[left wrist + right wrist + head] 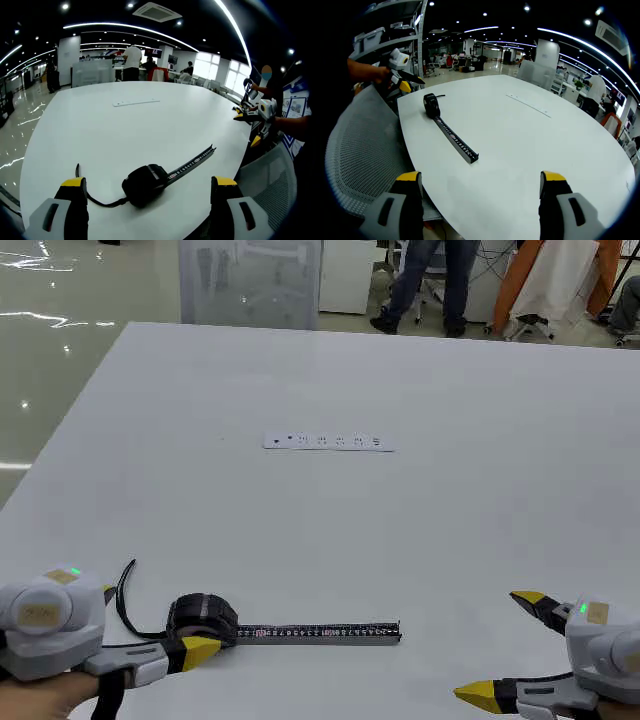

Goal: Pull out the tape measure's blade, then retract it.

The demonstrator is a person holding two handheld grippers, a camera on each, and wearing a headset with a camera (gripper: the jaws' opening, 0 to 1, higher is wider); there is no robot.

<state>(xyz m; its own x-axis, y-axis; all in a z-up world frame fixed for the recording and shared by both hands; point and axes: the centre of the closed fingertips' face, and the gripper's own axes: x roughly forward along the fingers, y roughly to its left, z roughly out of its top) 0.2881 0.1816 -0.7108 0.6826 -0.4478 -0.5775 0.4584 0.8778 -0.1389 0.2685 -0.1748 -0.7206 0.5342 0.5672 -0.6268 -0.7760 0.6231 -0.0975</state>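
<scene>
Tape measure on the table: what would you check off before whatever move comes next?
1. Blade pulled out of the case: ok, it lies flat on the table.
2. Blade straight, no kinks: ok.
3. Left tool gripping the case: not ok; it is open, with the case just ahead of it.
4. Right tool on the blade's end: not ok; it is open and well apart from it.
5. Blade lock set: cannot tell.
</scene>
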